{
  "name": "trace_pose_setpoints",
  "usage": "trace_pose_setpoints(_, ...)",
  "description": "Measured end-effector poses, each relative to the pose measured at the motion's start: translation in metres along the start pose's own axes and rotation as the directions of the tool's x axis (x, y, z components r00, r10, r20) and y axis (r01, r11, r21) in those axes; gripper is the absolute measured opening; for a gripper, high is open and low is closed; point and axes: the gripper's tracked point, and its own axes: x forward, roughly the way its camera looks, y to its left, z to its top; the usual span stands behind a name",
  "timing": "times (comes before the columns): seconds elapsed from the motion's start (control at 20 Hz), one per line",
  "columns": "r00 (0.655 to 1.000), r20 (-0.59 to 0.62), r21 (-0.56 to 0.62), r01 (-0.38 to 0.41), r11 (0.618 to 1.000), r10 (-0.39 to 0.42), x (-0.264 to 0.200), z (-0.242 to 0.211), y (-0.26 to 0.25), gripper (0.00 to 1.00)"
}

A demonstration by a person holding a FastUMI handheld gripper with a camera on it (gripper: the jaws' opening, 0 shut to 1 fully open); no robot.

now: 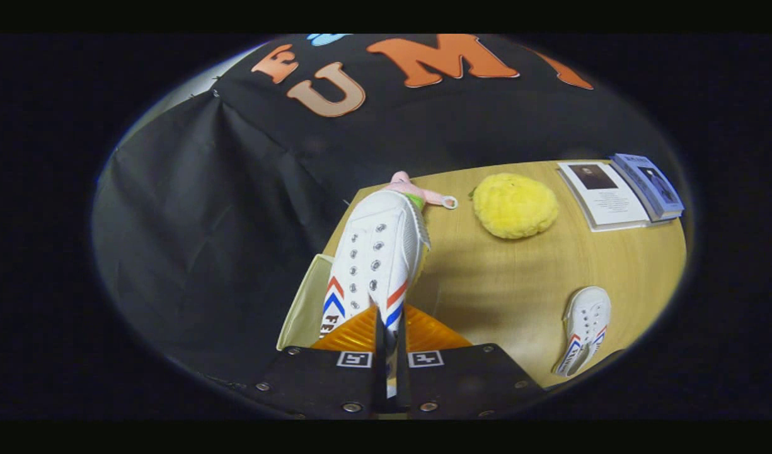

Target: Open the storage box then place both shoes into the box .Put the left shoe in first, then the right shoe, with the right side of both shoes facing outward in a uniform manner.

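Note:
My gripper (389,337) is shut on a white shoe (376,258) with red and blue chevrons. Its orange fingers (351,334) pinch the shoe's heel end, and the toe points away from me. The shoe hangs high above the table's left corner. Under it, to the left, a pale cream edge of the storage box (304,306) shows, most of it hidden by the shoe and fingers. The second white shoe (584,331) lies on the wooden table (518,284) far to the right of the fingers.
A fluffy yellow round object (515,205) sits beyond the held shoe to the right. A pink toy (417,191) peeks out past the shoe's toe. Books (625,189) lie at the table's far right corner. Black cloth walls the booth behind and left.

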Motion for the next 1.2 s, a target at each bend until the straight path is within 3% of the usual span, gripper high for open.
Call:
trace_pose_setpoints(0.25, 0.997, -0.081, -0.075, -0.024, 0.997, 0.018, 0.041, -0.024, 0.034, 0.07)
trace_pose_setpoints(0.5, 0.985, -0.172, -0.180, -0.015, 0.984, -0.017, 0.072, -0.058, 0.043, 0.07)
trace_pose_setpoints(0.85, 0.979, -0.185, -0.358, 0.012, 0.933, -0.084, 0.078, -0.073, 0.037, 0.07)
trace_pose_setpoints(1.05, 0.979, -0.193, -0.369, -0.006, 0.929, -0.070, 0.078, -0.077, 0.037, 0.07)
trace_pose_setpoints(1.2, 0.976, -0.207, -0.446, -0.032, 0.894, -0.069, 0.074, -0.089, 0.037, 0.07)
